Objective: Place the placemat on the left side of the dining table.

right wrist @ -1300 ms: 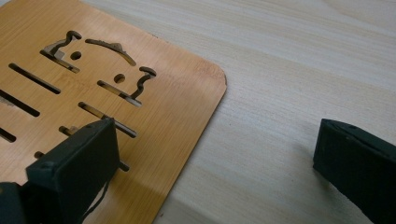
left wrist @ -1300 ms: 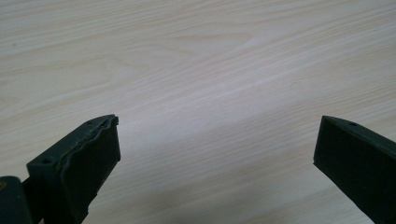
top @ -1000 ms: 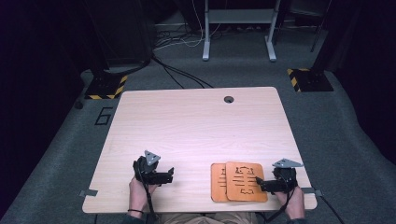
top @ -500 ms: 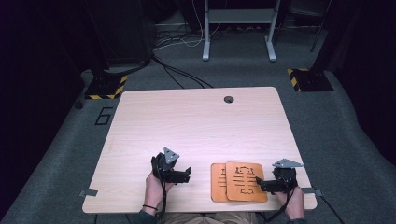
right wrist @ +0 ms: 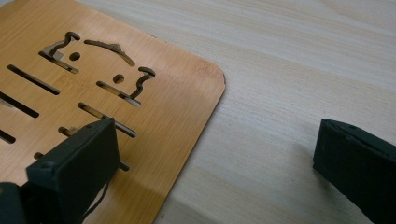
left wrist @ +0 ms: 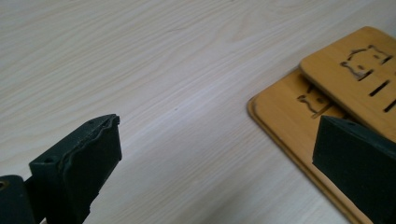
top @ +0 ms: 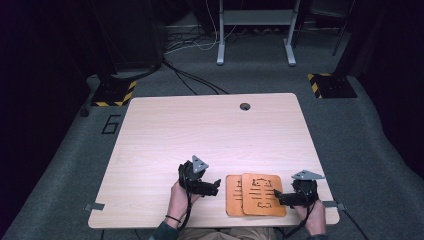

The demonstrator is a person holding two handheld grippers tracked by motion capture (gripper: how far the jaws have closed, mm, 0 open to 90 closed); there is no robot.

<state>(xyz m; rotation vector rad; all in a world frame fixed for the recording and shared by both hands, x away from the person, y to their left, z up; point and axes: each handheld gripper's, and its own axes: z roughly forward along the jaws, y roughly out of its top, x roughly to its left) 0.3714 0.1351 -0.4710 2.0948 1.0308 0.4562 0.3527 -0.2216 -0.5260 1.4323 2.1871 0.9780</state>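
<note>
Setting: dim workroom with grey carpet, loose cables and a metal frame behind; one pale wooden table point(top: 210, 135) with a cable hole near its far edge.

Items on table: two orange-brown wooden mats with cut-out slots and an animal outline, stacked askew near the front edge, toward the right front corner. Upper mat point(top: 262, 194) overlaps the lower mat point(top: 233, 195), whose left strip shows bare.

Left gripper point(top: 216, 184): held just beside the lower mat's left edge, jaws wide apart, nothing between them; one jaw hangs over that mat's corner in the left gripper view.

Right gripper point(top: 276, 193): at the upper mat's right edge, jaws apart, straddling that edge, one jaw over the slots and one over bare table.

Step in hand, as judged: approach to the stack, no grasp yet. Next move calls for lowering one jaw beneath a mat's edge and closing, probably to separate the pair.
</note>
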